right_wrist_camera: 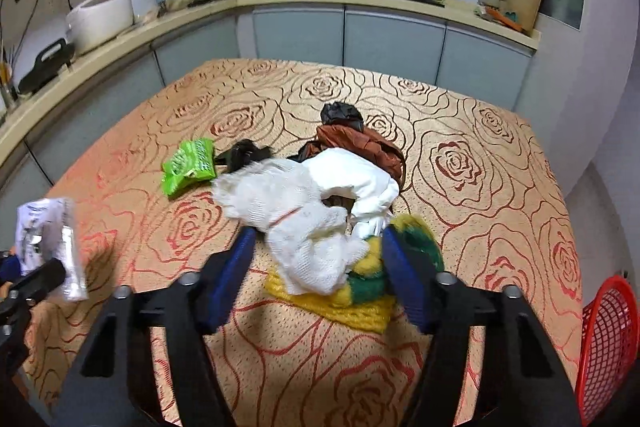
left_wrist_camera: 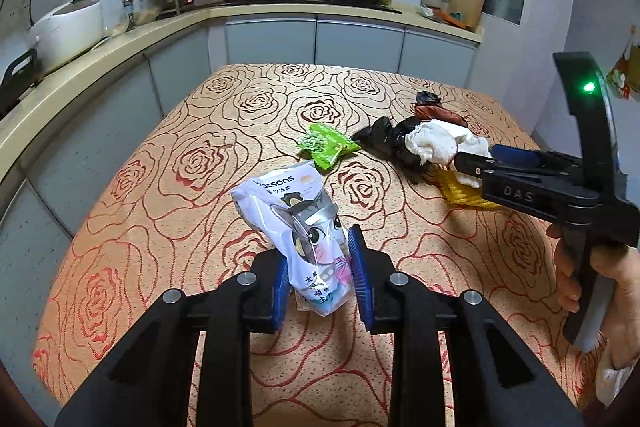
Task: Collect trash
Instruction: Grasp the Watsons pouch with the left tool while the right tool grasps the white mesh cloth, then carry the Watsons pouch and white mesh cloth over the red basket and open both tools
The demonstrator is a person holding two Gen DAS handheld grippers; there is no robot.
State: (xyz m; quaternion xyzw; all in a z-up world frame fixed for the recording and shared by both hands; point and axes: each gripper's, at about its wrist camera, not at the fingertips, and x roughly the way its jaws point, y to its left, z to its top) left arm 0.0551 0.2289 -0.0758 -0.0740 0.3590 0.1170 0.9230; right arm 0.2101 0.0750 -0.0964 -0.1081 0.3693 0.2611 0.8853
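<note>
My left gripper (left_wrist_camera: 320,279) is shut on a white printed packet (left_wrist_camera: 296,227), held upright above the rose-patterned tablecloth (left_wrist_camera: 160,187); the same packet (right_wrist_camera: 48,239) shows at the left edge of the right wrist view. My right gripper (right_wrist_camera: 320,259) stands open, its blue pads on either side of a crumpled white cloth (right_wrist_camera: 304,227) that lies on a yellow and green scouring pad (right_wrist_camera: 360,291). In the left wrist view the right gripper (left_wrist_camera: 466,163) reaches in from the right, its tips at the white cloth (left_wrist_camera: 432,143). A green snack packet (left_wrist_camera: 326,145) lies flat mid-table.
Black bags (right_wrist_camera: 340,115) and a brown bag (right_wrist_camera: 360,143) lie behind the cloth. A red mesh basket (right_wrist_camera: 608,347) stands off the table's right edge. A kitchen counter (left_wrist_camera: 120,47) with a rice cooker (left_wrist_camera: 68,27) and pans curves around the far side.
</note>
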